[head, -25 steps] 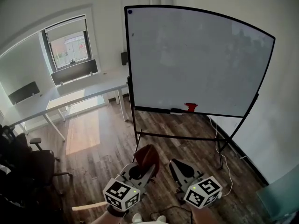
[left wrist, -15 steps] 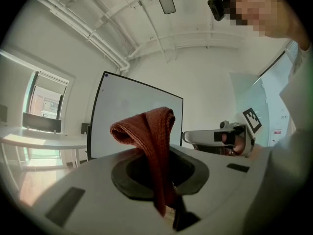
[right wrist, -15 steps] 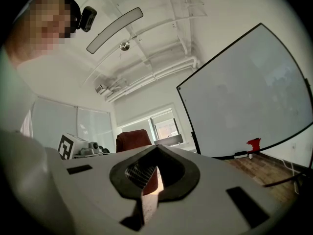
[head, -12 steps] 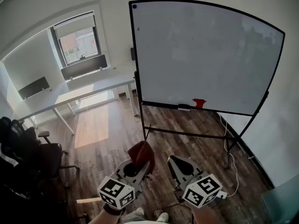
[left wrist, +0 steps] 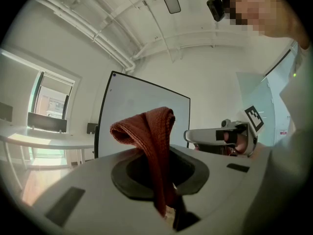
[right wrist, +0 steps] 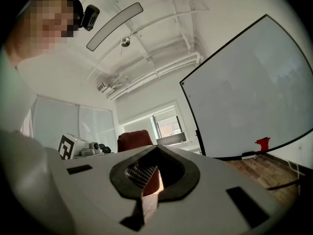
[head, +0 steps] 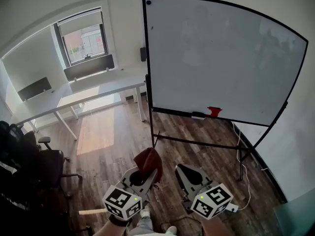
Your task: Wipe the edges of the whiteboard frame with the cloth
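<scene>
One rust-red cloth of ribbed weave, folded into a drooping hump, stands clamped between the left gripper's jaws, well apart from the whiteboard. Two grippers are low in the head view. The right gripper has its jaws together on nothing. One black frame edges the board, and a small red item sits on its bottom edge. The floor is dark wood plank. A long white table stands under one window.

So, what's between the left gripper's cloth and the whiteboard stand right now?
Only bare wooden floor, as the head view shows. The left gripper, shut on the cloth, is well short of the whiteboard frame.
</scene>
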Tool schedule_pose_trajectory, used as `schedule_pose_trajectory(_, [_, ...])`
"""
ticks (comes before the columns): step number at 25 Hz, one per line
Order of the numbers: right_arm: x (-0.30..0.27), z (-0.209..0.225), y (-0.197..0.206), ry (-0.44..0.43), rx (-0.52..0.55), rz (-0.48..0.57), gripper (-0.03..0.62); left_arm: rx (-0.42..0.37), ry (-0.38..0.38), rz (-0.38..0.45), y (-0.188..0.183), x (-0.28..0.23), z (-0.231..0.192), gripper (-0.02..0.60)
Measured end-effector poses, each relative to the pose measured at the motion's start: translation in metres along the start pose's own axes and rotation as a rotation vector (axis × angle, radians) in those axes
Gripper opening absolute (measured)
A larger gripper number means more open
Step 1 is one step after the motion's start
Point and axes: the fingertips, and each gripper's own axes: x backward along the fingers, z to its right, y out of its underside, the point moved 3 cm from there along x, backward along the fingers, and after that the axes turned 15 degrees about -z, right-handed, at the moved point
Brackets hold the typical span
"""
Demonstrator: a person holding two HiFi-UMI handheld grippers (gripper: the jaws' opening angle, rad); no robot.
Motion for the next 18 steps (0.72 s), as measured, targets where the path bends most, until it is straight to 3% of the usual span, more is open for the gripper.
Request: schedule_pose_trajectory(18, [-0.199, 0.025, -0.066, 0.086, 0.008, -0.007, 0.005, -0.071, 0.058, 0.001, -0.047, -0.044, -0.200, 0.061])
